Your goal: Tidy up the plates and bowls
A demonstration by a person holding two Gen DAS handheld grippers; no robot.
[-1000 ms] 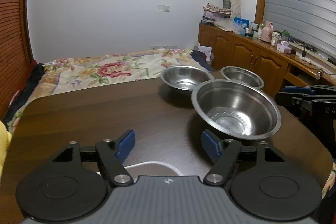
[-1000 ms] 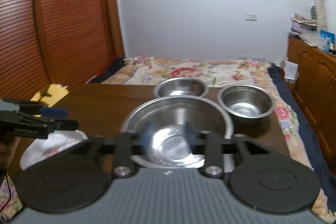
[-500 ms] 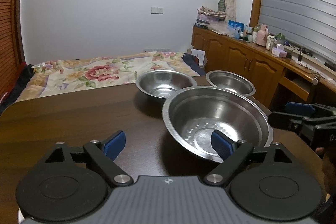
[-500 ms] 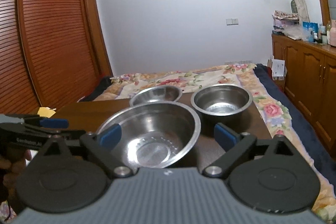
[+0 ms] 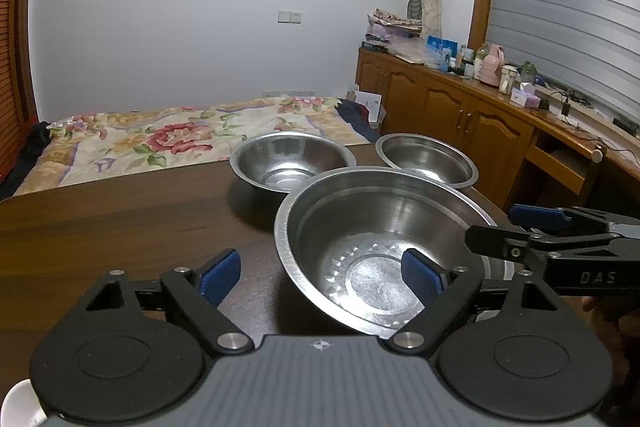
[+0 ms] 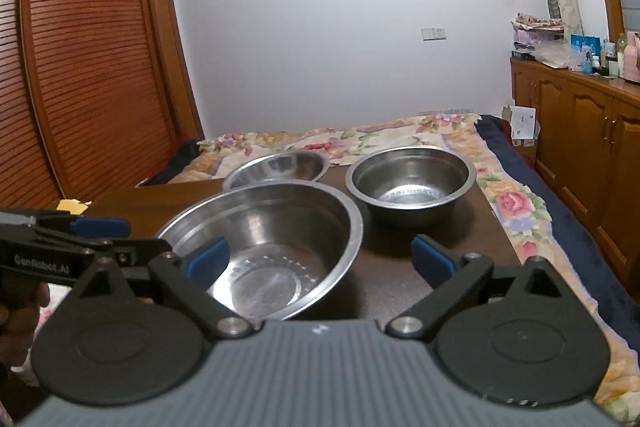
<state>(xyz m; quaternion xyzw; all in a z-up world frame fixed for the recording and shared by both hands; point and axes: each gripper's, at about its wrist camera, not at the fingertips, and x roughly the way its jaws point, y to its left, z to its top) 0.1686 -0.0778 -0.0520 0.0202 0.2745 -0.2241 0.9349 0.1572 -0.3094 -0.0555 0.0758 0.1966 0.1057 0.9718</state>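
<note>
Three steel bowls stand on a dark wooden table. The large bowl is nearest, with a medium bowl behind it and a deeper bowl at the far right corner. My left gripper is open, its right pad over the large bowl's inside, left pad over the table. My right gripper is open, its left pad over the large bowl, right pad over bare table. Both hold nothing. The right gripper also shows in the left wrist view.
A white plate edge shows at the bottom left in the left wrist view. A bed with a floral cover lies beyond the table's far edge. Wooden cabinets run along the right wall. A slatted wardrobe stands on the left.
The right gripper has opened wide from nearly shut and shifted right of the large bowl. The left gripper has moved right toward the large bowl, which now sits under its right pad.
</note>
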